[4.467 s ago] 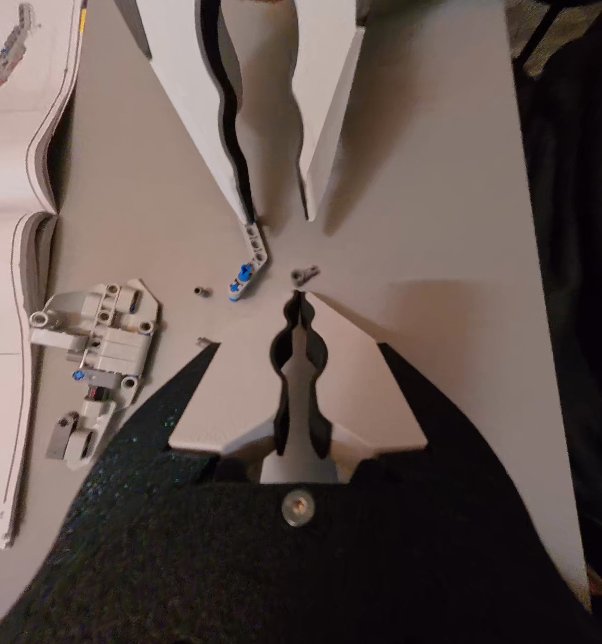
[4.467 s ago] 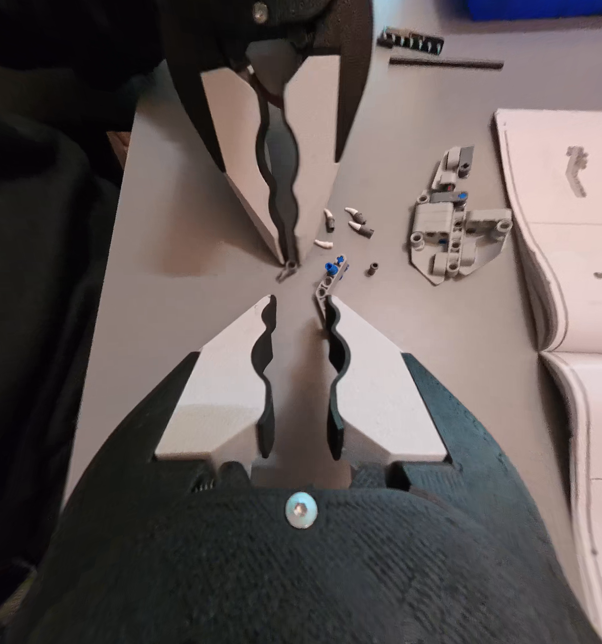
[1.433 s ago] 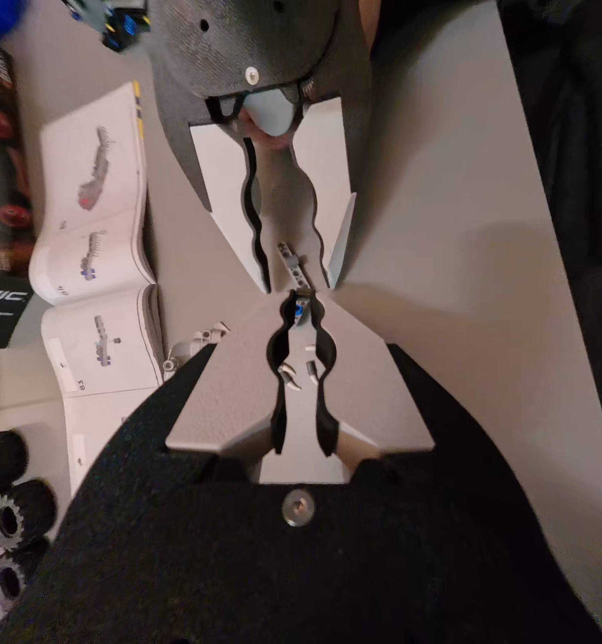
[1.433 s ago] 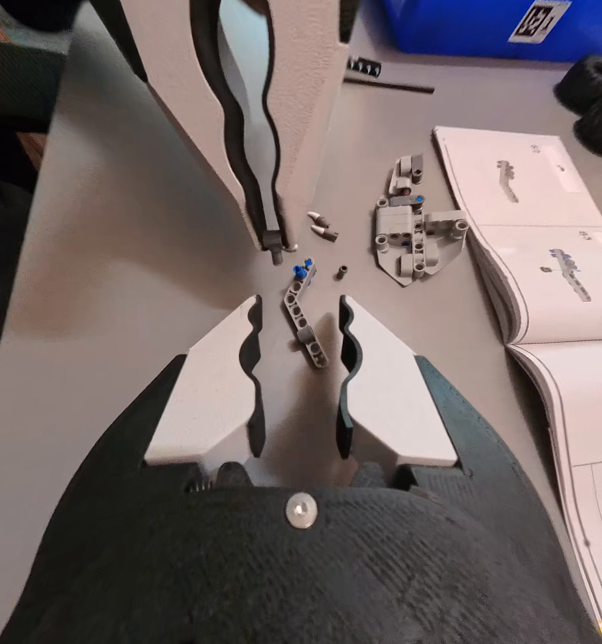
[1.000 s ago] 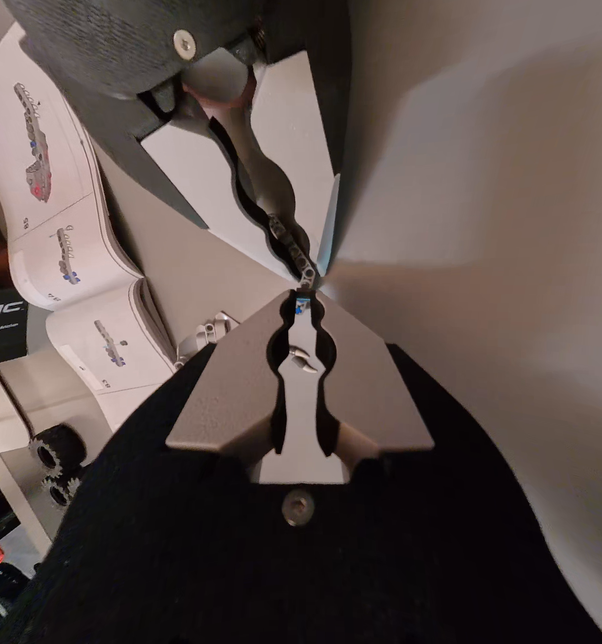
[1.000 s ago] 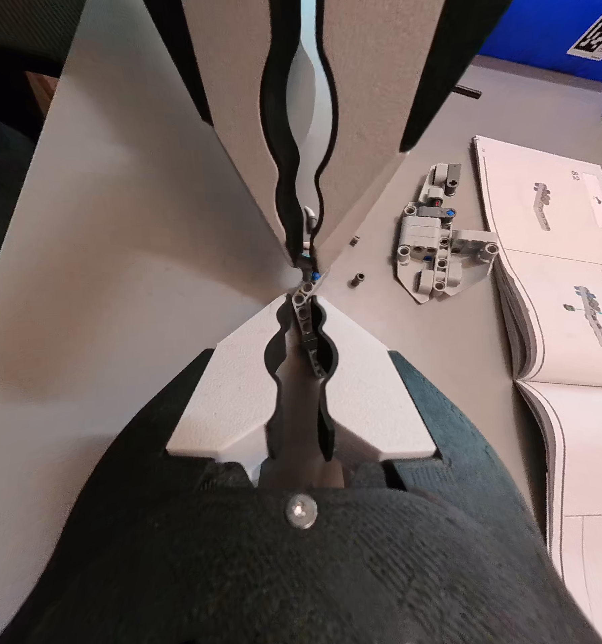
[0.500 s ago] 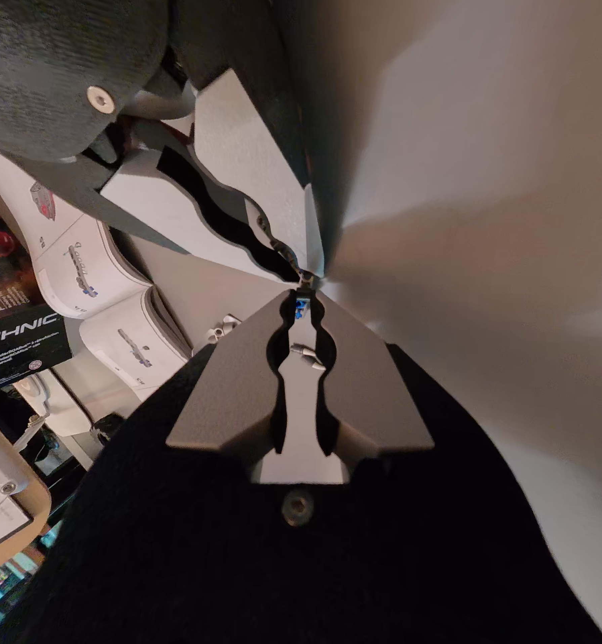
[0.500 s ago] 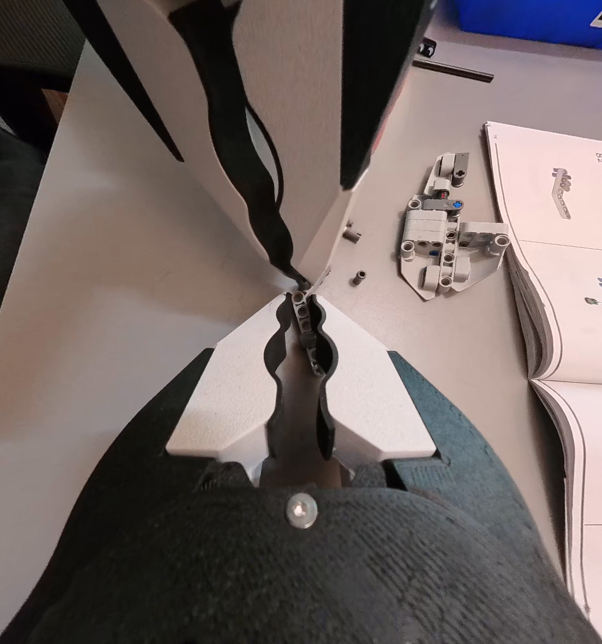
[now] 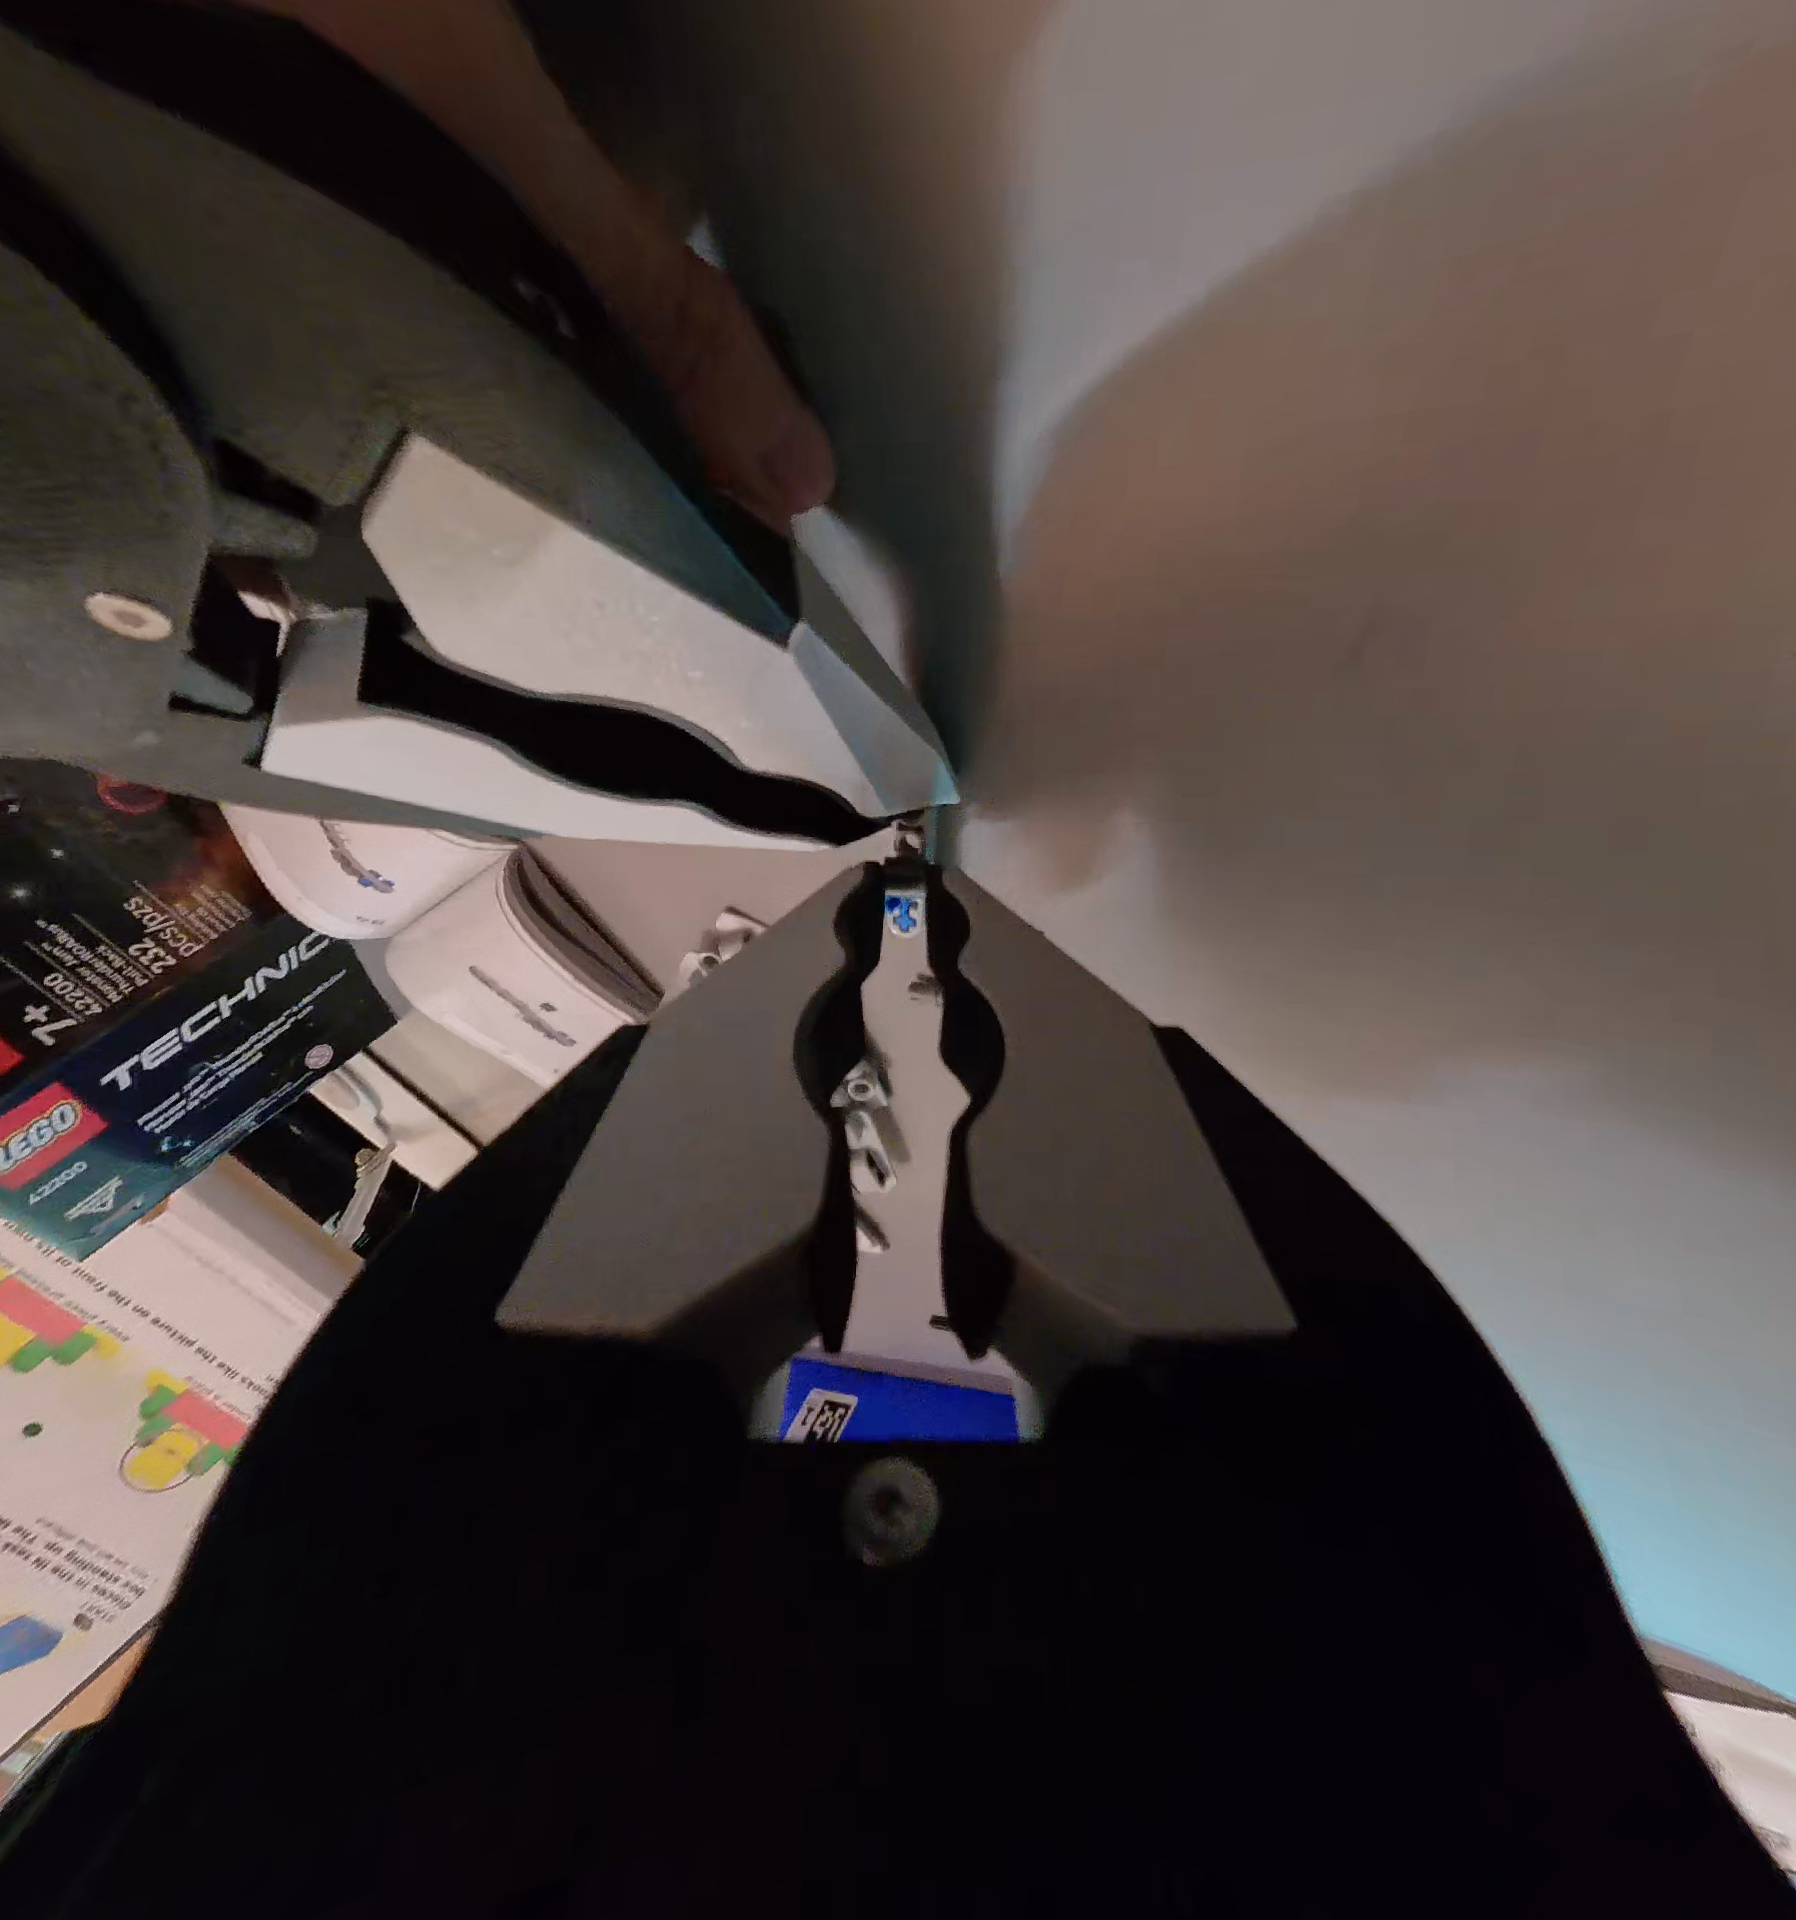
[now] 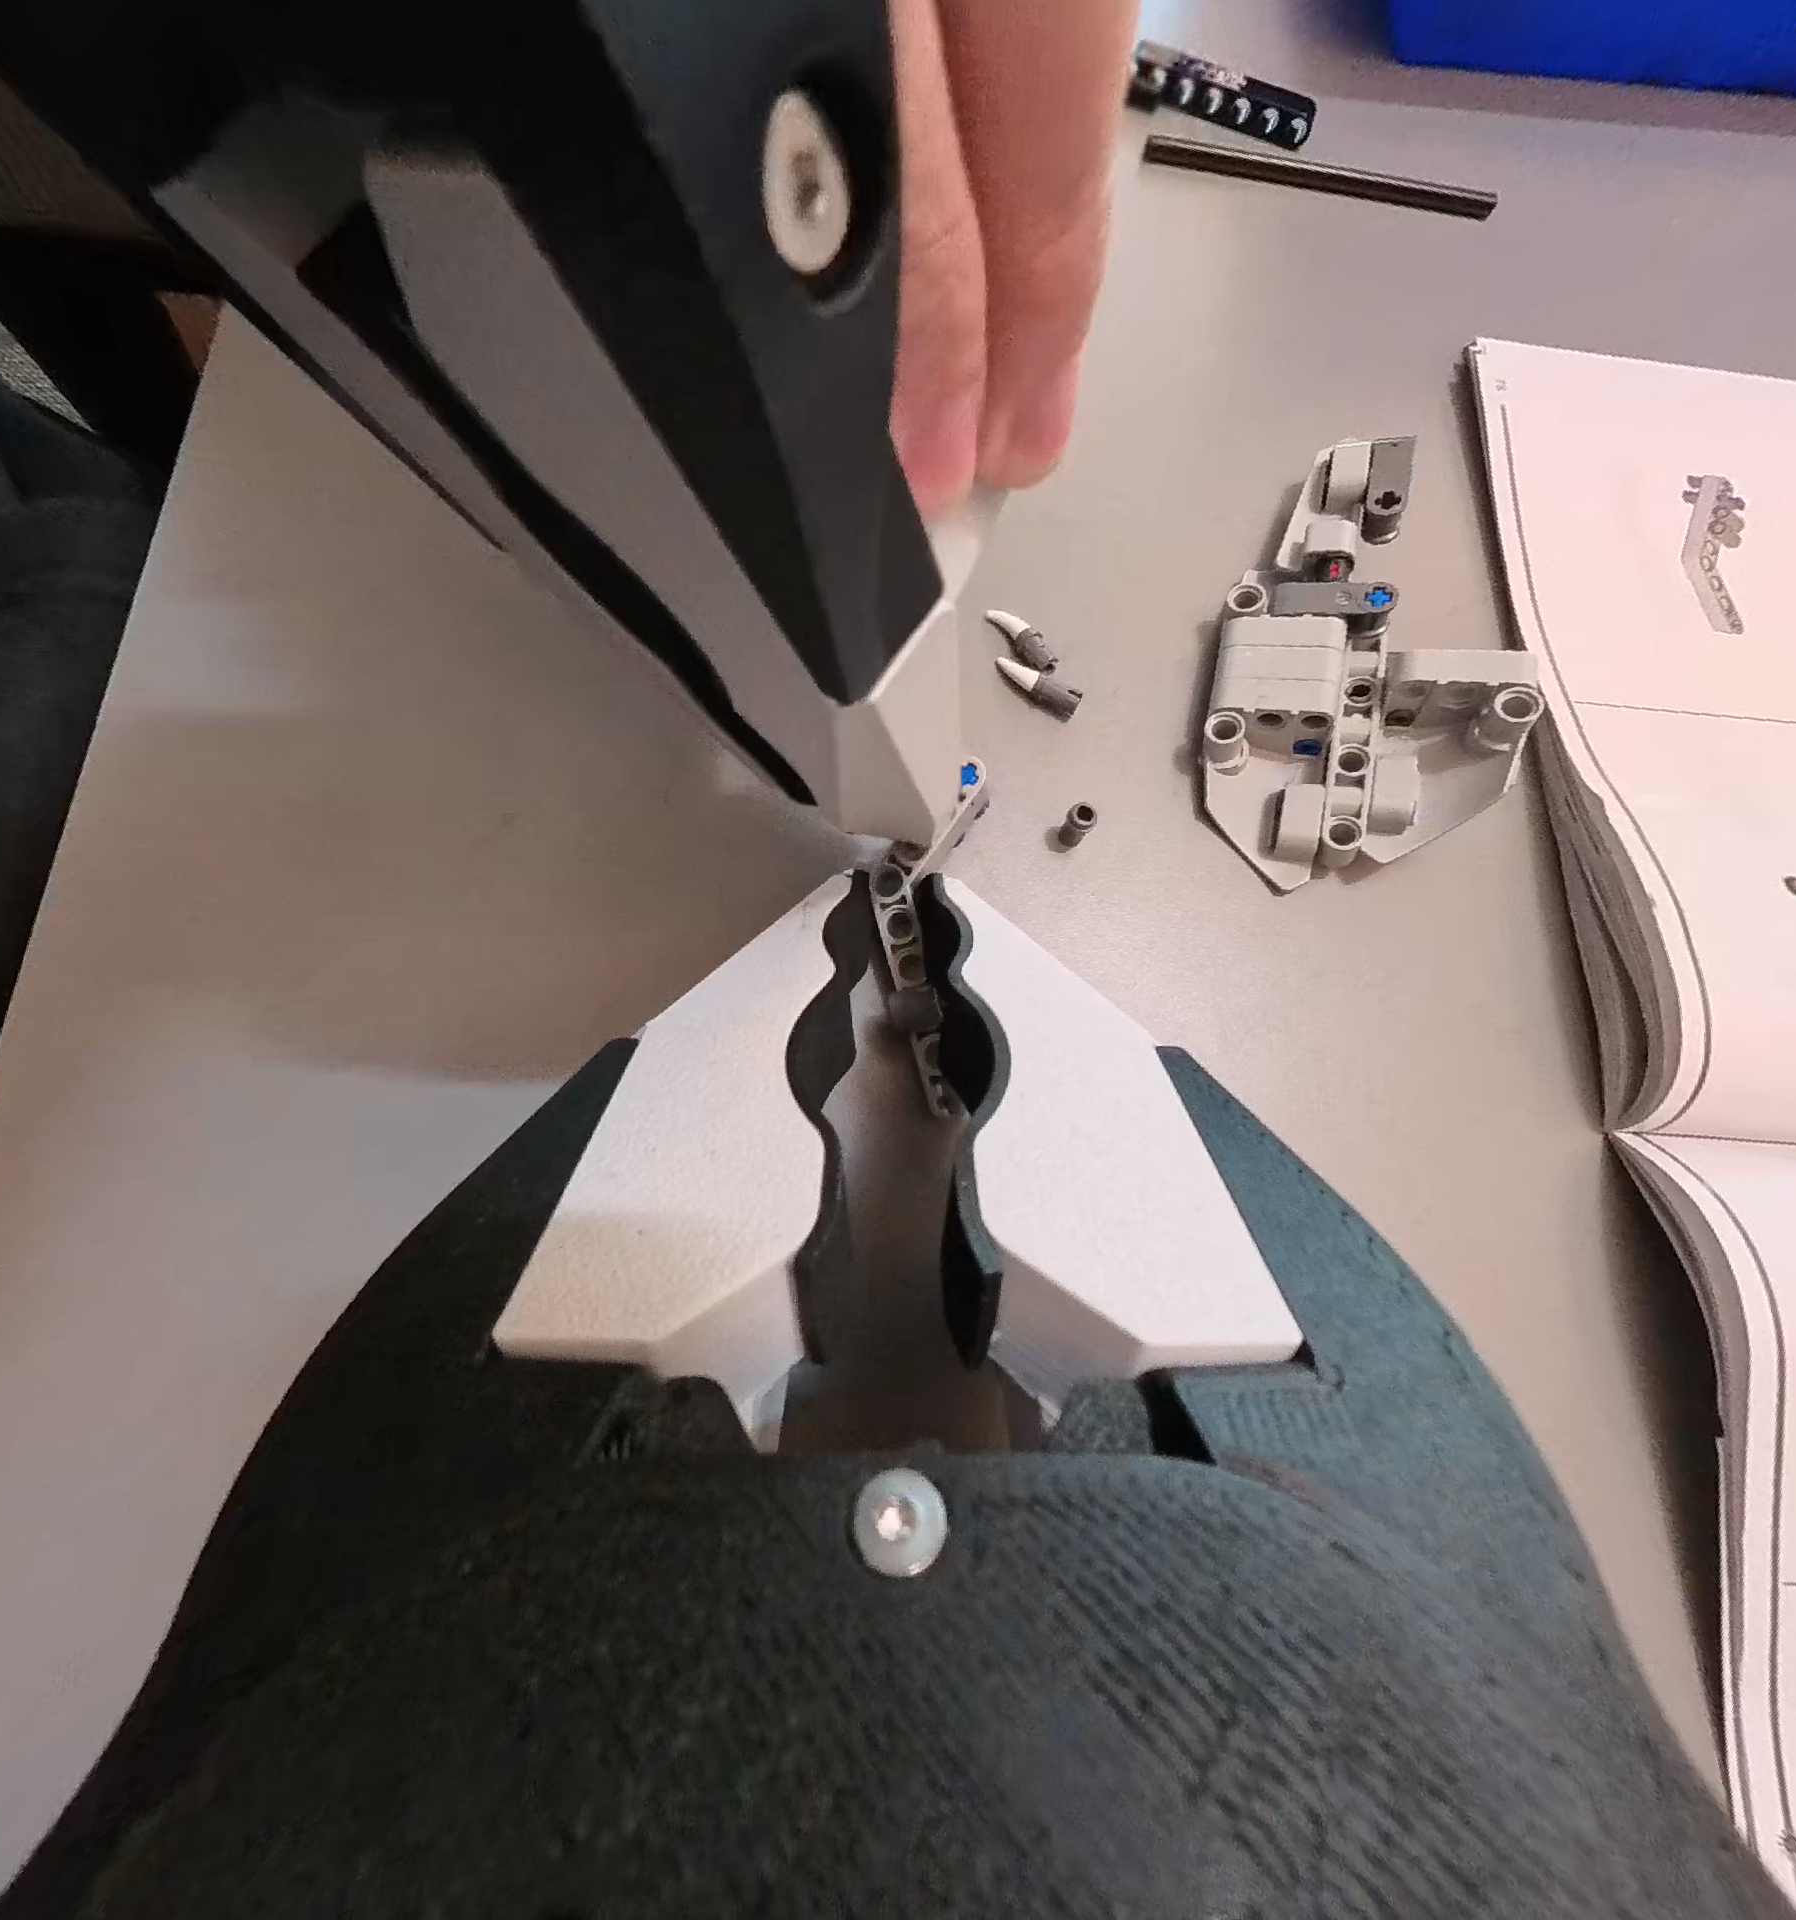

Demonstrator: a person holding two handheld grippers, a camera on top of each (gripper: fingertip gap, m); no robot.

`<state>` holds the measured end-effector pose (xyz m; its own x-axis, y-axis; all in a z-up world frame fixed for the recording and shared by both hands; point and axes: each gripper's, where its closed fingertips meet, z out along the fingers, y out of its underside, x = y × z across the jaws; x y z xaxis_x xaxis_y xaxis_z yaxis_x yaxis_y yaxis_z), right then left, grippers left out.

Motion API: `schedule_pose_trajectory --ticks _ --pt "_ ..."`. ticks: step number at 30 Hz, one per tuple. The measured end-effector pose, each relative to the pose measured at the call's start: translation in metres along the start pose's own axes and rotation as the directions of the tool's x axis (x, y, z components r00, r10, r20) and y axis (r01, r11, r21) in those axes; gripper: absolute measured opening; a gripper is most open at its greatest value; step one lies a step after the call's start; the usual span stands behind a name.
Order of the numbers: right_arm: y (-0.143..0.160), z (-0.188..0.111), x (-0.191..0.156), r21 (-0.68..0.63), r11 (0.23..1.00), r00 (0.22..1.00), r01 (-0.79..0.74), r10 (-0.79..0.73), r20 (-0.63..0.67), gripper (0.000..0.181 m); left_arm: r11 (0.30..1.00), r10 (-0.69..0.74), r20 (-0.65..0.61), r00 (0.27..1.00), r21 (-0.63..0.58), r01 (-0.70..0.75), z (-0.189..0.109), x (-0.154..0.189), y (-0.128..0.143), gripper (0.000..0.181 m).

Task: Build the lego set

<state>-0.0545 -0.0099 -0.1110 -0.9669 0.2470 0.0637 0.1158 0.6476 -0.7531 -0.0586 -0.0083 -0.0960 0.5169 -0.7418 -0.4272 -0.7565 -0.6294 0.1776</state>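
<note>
While the right gripper [image 10: 899,883] clamps a grey beam [image 10: 909,961], the left gripper [image 9: 909,847] at twelve o'clock pinches something hidden.

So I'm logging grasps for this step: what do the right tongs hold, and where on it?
The right tongs are shut on the bent grey holed plastic beam, gripping its straight long arm; the blue-pinned short end sticks out past the tips.

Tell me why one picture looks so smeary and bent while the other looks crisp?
Left wrist view: dim, warm light, the upper right a motion-blurred smear, and the wide lens bows the box and booklet. Right wrist view: bright and sharp on the grey beam and the grey assembly, with soft shadows on the table.
</note>
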Motion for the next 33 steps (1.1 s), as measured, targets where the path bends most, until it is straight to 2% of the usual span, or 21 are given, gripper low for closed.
schedule_pose_trajectory --ticks 7,14,19,24,27,31,33 --pt "0.0 0.0001 -0.0006 0.0 1.0 1.0 -0.001 0.001 0.005 0.009 0.997 -0.071 -0.008 0.997 -0.002 0.071 0.001 0.0005 -0.0011 0.005" --pt "0.0003 0.0001 -0.0004 -0.001 1.0 1.0 -0.011 0.011 0.008 0.009 0.996 -0.027 0.017 0.999 -0.083 0.028 0.0013 0.0009 -0.0013 0.004" --pt "0.0004 0.0001 -0.0004 -0.001 1.0 1.0 -0.014 0.014 0.009 0.009 0.984 -0.172 -0.079 0.982 0.04 0.176 0.002 0.0011 -0.0016 0.005" --pt "0.0004 0.0002 -0.0003 -0.001 1.0 1.0 -0.022 0.022 0.014 0.009 0.932 -0.303 -0.159 0.94 0.158 0.327 0.0025 0.0012 -0.0029 0.005" --pt "0.0004 0.0002 -0.0002 -0.001 1.0 1.0 -0.025 0.025 0.016 0.009 0.956 -0.244 -0.108 0.964 0.137 0.258 0.0026 0.0014 -0.0026 0.005" --pt "0.0003 0.0002 -0.0001 -0.002 1.0 0.999 -0.028 0.028 0.019 0.009 0.964 -0.229 -0.109 0.967 0.115 0.241 0.0027 0.0011 -0.0028 0.005" --pt "0.0003 0.0002 0.0 -0.002 0.999 0.999 -0.032 0.032 0.022 0.009 0.987 -0.129 -0.04 0.991 0.088 0.132 0.0026 0.0008 -0.0028 0.004"
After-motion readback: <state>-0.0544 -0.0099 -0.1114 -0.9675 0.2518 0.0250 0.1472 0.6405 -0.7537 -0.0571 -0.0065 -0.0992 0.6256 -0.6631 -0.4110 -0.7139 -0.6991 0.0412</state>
